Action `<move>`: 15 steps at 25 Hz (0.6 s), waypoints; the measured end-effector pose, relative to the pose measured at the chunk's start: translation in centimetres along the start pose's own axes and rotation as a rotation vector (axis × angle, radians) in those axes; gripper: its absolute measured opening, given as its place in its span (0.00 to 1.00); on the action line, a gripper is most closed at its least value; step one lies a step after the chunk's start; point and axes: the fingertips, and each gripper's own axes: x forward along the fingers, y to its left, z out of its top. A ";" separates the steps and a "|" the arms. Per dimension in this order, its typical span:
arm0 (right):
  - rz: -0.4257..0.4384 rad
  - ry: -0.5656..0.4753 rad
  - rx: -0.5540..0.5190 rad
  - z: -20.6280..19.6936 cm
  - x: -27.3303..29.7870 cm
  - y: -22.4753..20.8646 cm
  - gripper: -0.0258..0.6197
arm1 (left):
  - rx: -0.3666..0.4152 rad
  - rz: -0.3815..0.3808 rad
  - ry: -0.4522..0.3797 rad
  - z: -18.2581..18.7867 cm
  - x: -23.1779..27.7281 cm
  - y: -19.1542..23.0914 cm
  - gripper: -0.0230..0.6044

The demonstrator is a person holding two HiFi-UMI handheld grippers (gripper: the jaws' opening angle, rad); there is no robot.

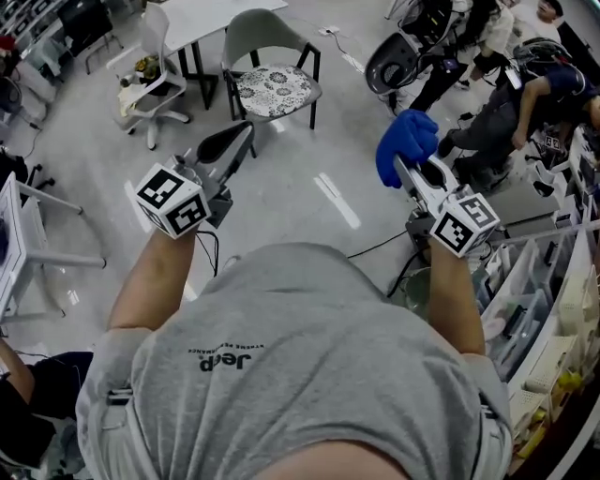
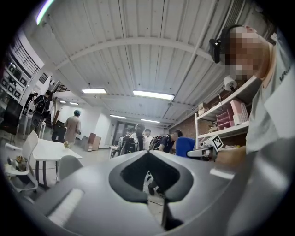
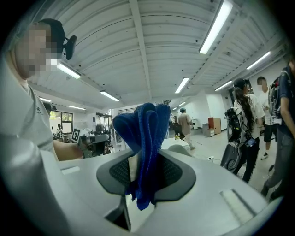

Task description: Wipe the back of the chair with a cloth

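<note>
A blue cloth (image 1: pixel 405 145) is bunched in my right gripper (image 1: pixel 401 164), which is shut on it and held up in the air at the right. Seen from the right gripper view, the cloth (image 3: pixel 144 133) sticks up between the closed jaws of my right gripper (image 3: pixel 145 163). My left gripper (image 1: pixel 244 133) is raised at the left, shut and empty; in the left gripper view its jaws (image 2: pixel 147 154) meet with nothing between them. A grey chair (image 1: pixel 272 80) with a patterned seat cushion stands ahead on the floor, well beyond both grippers.
A white office chair (image 1: pixel 150 84) and a white table (image 1: pixel 211 19) stand left of the grey chair. At upper right are a black chair (image 1: pixel 394 61) and several people (image 1: pixel 525 94). Shelving (image 1: pixel 553 309) runs along the right. A cable (image 1: pixel 375 248) lies on the floor.
</note>
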 end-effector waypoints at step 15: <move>0.010 0.009 0.011 -0.9 -2.1 -3.6 0.20 | -0.003 -0.013 0.037 -1.5 4.2 -2.8 0.06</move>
